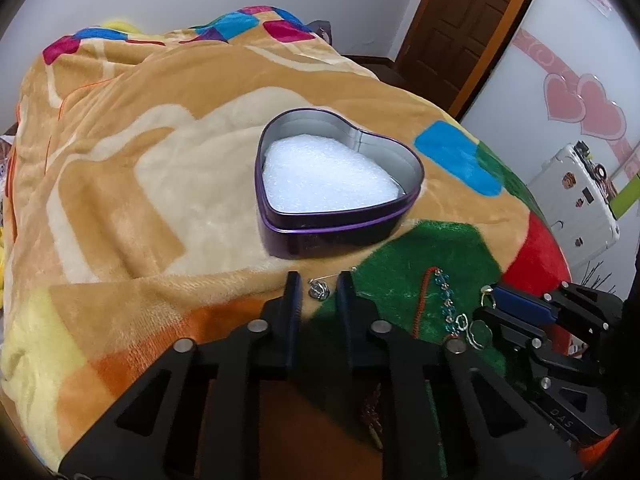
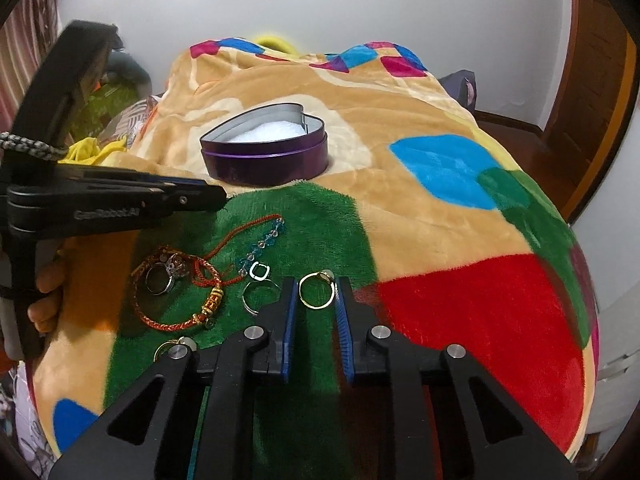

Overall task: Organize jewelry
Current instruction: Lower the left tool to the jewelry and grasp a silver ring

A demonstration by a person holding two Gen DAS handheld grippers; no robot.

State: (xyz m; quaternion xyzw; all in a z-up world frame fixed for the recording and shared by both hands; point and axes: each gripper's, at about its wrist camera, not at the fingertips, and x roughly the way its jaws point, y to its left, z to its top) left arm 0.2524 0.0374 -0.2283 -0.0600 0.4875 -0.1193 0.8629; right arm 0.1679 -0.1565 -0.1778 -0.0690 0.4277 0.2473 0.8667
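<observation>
A purple heart-shaped tin [image 1: 340, 236] with white foam inside [image 1: 328, 176] sits open on the blanket; it also shows in the right wrist view [image 2: 264, 164]. My left gripper [image 1: 319, 280] is open, its fingers on either side of a small silver brooch [image 1: 319, 290] just in front of the tin. My right gripper [image 2: 317, 288] is open around a gold ring [image 2: 316, 292] lying on the green patch. A silver ring [image 2: 256, 298], a red braided bracelet [image 2: 176, 304], a blue bead chain [image 2: 264, 244] and another ring [image 2: 158, 278] lie to its left.
The plush patchwork blanket [image 1: 160, 184] covers the bed. A white case [image 1: 576, 196] stands at the right beside the bed, a brown door [image 1: 468, 20] behind. The left gripper's body [image 2: 120, 200] crosses the right wrist view at left.
</observation>
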